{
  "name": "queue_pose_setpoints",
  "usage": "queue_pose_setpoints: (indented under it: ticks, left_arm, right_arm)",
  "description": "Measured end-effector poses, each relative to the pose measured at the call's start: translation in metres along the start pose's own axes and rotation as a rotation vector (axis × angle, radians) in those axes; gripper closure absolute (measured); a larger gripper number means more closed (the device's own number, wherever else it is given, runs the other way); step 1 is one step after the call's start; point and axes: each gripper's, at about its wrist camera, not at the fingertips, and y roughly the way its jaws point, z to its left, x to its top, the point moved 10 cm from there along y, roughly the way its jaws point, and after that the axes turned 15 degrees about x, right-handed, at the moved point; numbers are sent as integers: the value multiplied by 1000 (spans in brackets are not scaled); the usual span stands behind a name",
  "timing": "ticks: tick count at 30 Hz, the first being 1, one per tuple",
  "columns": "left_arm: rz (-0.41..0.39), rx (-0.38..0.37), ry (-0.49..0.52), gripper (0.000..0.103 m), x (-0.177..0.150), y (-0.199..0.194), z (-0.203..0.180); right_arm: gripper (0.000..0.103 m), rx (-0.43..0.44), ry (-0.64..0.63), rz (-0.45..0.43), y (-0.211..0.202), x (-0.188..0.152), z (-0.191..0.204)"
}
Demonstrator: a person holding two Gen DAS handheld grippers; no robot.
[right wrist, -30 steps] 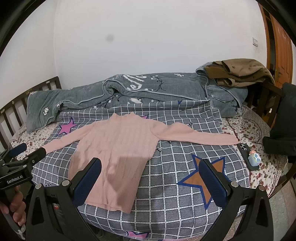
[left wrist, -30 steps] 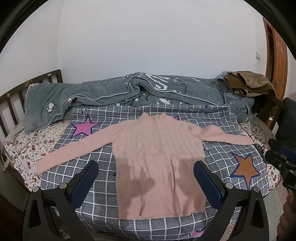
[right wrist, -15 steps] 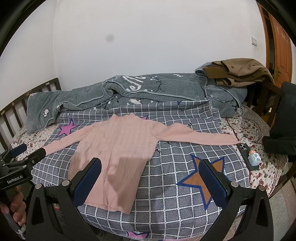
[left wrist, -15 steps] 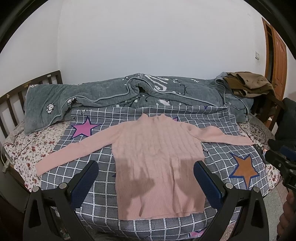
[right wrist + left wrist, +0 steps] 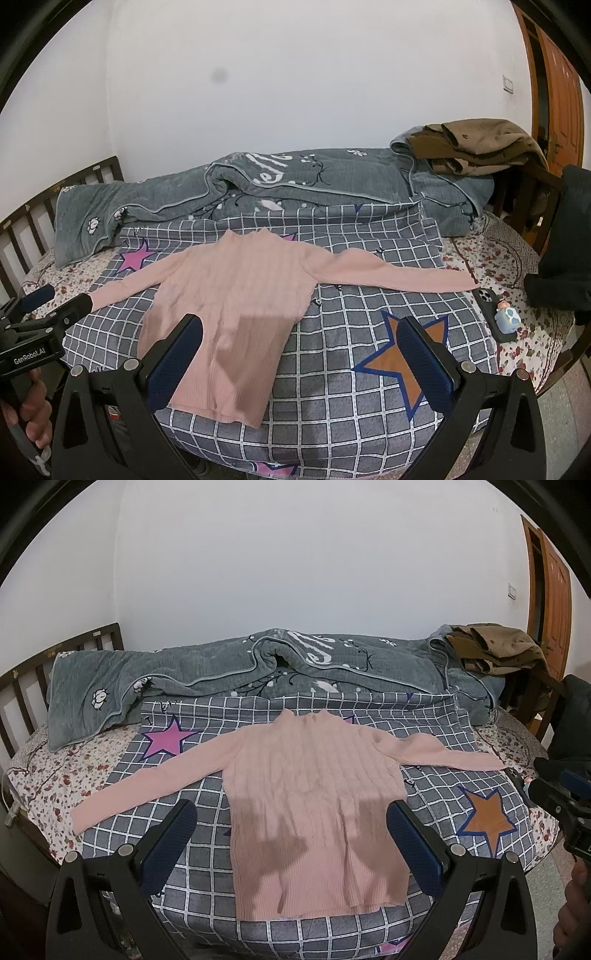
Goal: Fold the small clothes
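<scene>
Lying flat on the checked blanket, the pink sweater has both sleeves spread out.
Left view: the left gripper is spread wide above the hem, holding nothing. Right view: the right gripper is wide too, empty; only here a phone shows.

sweater: pink ribbed knit, soft, matt
checked blanket: grey fleecy cloth, white grid, star prints
quilt: grey quilted cloth, matt
bedsheet: thin floral cotton-like cloth
headboard: dark wood, slight sheen
door: orange-brown wood, glossy
left gripper: black matt plastic, metal screws; pads: blue textured rubber
phone: glossy dark case
</scene>
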Motion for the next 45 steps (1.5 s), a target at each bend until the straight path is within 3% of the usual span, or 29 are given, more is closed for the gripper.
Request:
queue_pose_setpoints:
  ticks: [10,19,22,26,30,33,38,42,45]
  left_arm:
    - [5,5,-23,0,2,6,5]
    - [40,-28,-119,0,-4,50,40]
    - [89,-46,-190,0,-18,82,62]
    - [138,12,-280,0,-39,127,102]
    - [191,71,-309,1,-61,169,136]
    - [235,71,-335,6,-74,197,158]
    - [304,107,-446,6,-98,241,207]
    - [327,126,-531,22,-110,267,244]
    - [334,128,-585,27,-114,284,267]
  right_arm:
    - [0,2,-13,2,3,2,1]
    - [0,2,-20,21,26,-2,-4]
    - [0,16,-27,34,44,-9,-5]
    - [0,13,-21,53,72,-19,-9]
    - [0,-6,-31,70,103,-27,-12]
    - [1,-7,-41,68,127,-32,-8]
    - [6,76,-4,126,174,-48,6]
    - [9,90,-27,127,199,-51,18]
    - [9,97,-32,137,217,-51,24]
